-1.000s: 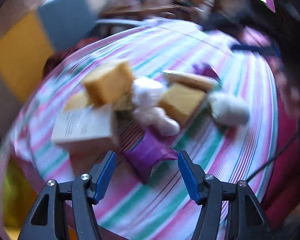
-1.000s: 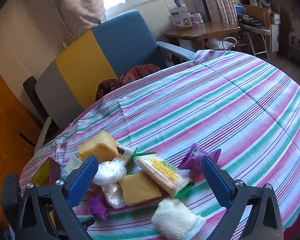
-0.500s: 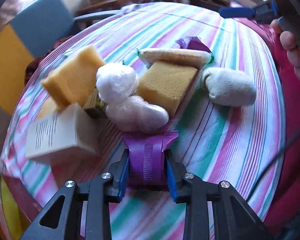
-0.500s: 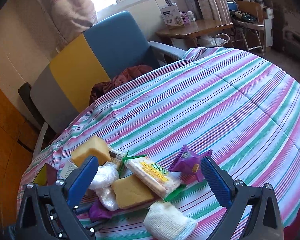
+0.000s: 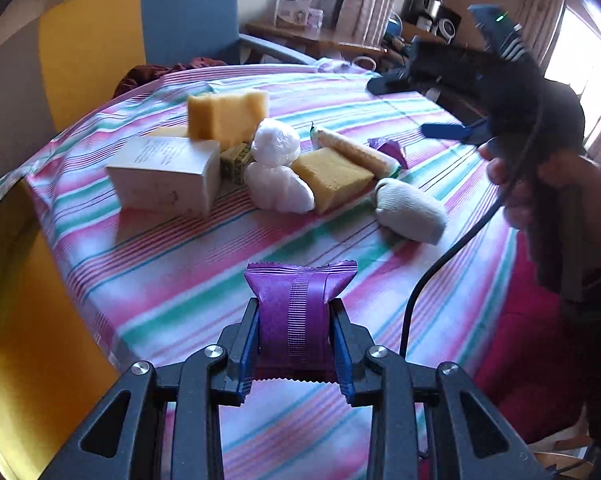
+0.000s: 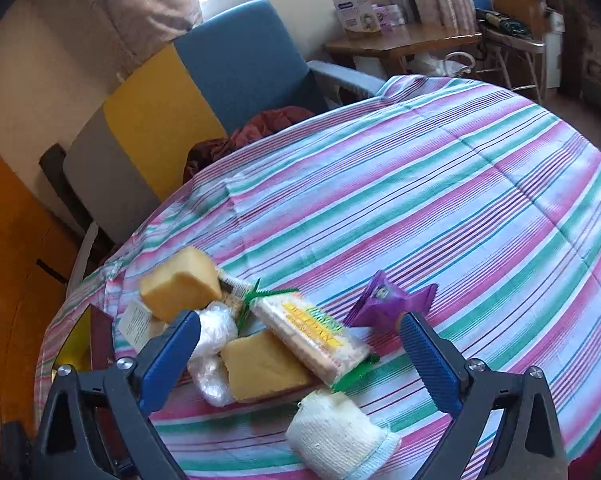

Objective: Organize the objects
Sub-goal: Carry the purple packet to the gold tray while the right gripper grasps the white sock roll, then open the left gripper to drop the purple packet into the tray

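Left gripper (image 5: pixel 296 332): fingers narrow, clamped on a purple crinkled foil snack packet (image 5: pixel 298 312), held clear above the striped-cloth bench (image 5: pixel 160 280). Packet sits upright between the pads, crimped top edge ahead of the fingertips. Judged light, soft and springy; foil likely slippery, contents possibly crushable. The grip across the middle over the back seam looks sound; a light squeeze should do.

Ahead of the left fingers, a cluster on the bench, left to right: white printed cardboard box (image 5: pixel 164 176), yellow sponge block (image 5: pixel 226 118) tilted behind it, two white plastic-wrapped bundles (image 5: pixel 276 168), flat yellow sponge (image 5: pixel 332 178), long clear-wrapped cracker pack (image 5: pixel 356 152), second purple foil packet (image 5: pixel 388 150), white rolled sock (image 5: pixel 410 210).

Right gripper (image 6: pixel 300 356): fingers wide, holding nothing, hovering over the same cluster. The cracker pack and flat sponge lie between the fingers; the second purple packet is just beyond the right fingertip.

Containers: only the white box, closed; contents cannot be told. A dark red and yellow object (image 6: pixel 96 340) sits beyond the left finger, unclear whether a bin.
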The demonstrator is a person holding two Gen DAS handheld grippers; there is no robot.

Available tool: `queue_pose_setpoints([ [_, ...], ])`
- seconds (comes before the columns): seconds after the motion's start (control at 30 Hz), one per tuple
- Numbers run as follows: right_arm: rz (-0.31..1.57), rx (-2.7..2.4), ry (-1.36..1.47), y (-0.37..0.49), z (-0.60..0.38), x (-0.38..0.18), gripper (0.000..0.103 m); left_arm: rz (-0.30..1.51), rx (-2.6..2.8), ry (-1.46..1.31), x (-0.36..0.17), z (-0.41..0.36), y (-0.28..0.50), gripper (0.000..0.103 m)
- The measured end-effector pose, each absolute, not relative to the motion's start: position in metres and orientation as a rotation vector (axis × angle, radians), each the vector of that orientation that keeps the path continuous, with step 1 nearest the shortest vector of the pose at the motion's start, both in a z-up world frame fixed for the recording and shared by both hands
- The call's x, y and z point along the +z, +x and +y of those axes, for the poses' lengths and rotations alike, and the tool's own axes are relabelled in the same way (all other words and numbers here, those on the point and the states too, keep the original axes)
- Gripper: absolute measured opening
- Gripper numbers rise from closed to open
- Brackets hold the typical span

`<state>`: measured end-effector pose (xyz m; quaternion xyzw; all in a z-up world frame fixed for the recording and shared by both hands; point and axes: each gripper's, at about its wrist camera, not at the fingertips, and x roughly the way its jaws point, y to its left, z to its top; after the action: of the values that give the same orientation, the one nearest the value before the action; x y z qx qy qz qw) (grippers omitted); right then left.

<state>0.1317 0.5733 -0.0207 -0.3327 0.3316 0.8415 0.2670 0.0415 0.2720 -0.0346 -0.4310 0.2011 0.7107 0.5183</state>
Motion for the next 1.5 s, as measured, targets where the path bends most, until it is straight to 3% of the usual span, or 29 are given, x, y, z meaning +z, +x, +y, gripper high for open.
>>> queue_pose_setpoints([
  [0.1, 0.968, 2.298, -0.988, 0.127, 0.571, -0.026, 0.084, 0.452, 1.728, -1.024, -0.026, 0.254, 0.045, 0.032],
  [0.23, 0.996, 2.369, -1.081, 0.132, 0.566, -0.017, 0.081, 0.394, 1.754, -1.014, -0.026, 0.253, 0.044, 0.032],
  [0.53, 0.631, 2.196, -1.541, 0.121, 0.529, -0.063, 0.08, 0.273, 1.839, -1.01, -0.015, 0.212, 0.029, 0.032],
  [0.57, 0.6, 2.171, -1.558, 0.119, 0.527, -0.071, 0.077, 0.256, 1.86, -1.011, -0.013, 0.204, 0.025, 0.032],
  [0.67, 0.4, 2.095, -1.573, 0.115, 0.519, -0.087, 0.052, 0.19, 1.929, -1.028, -0.008, 0.177, 0.011, 0.032],
  [0.93, 0.402, 2.096, -1.561, 0.123, 0.523, -0.094, 0.052, -0.054, 2.175, -1.199, -0.01, 0.092, -0.069, 0.032],
  [1.2, 0.376, 2.099, -1.56, 0.123, 0.526, -0.096, 0.052, -0.136, 2.296, -1.368, -0.026, 0.062, -0.157, 0.032],
  [1.5, 0.342, 2.111, -1.561, 0.117, 0.529, -0.101, 0.052, -0.019, 2.448, -1.493, -0.056, 0.08, -0.231, 0.032],
])
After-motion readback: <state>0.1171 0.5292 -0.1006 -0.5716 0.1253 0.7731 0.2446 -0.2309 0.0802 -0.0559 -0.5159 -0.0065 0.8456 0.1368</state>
